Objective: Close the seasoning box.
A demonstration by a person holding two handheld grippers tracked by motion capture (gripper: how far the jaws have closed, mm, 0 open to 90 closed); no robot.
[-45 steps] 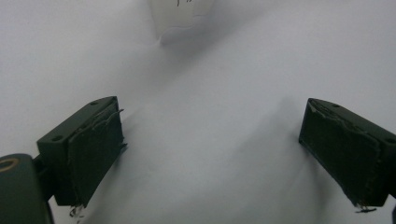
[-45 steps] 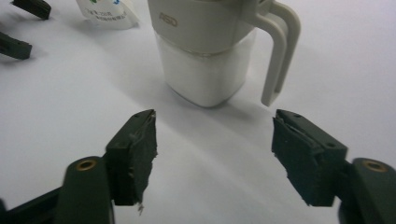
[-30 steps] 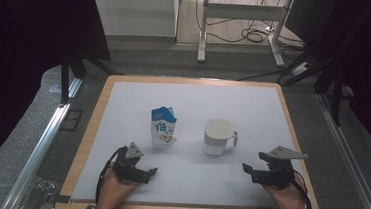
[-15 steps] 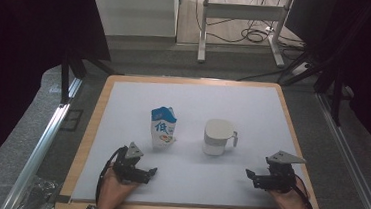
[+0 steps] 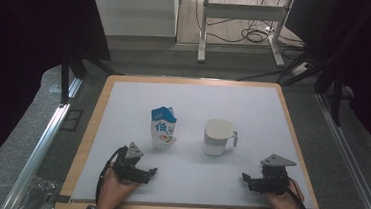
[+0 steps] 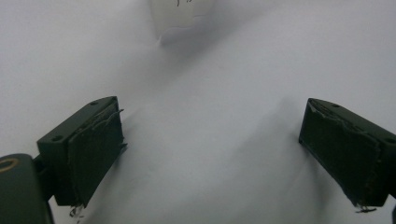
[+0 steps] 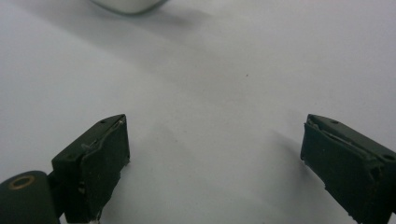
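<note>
A blue-and-white milk carton (image 5: 163,128) stands upright left of centre on the white table top (image 5: 194,92). A white mug (image 5: 217,137) stands to its right, handle pointing right. My left gripper (image 5: 152,172) rests low in front of the carton, open and empty. In the left gripper view the carton's foot (image 6: 175,16) is at the top, beyond the wide-apart jaws (image 6: 212,149). My right gripper (image 5: 244,178) lies low, right of the mug and nearer the front. Its jaws have just been opening, with nothing between them (image 7: 215,163). The mug's base (image 7: 126,4) shows far ahead.
A wooden rim (image 5: 91,127) frames the white top. Metal rails (image 5: 45,138) run along both sides of the table. Beyond the far edge are a floor with cables (image 5: 251,34) and desk legs (image 5: 203,25). A bare white surface separates the grippers from the two objects.
My right gripper has sunk closer to the table top and drawn slightly toward the near edge. The left hand, the carton and the mug have stayed put.
</note>
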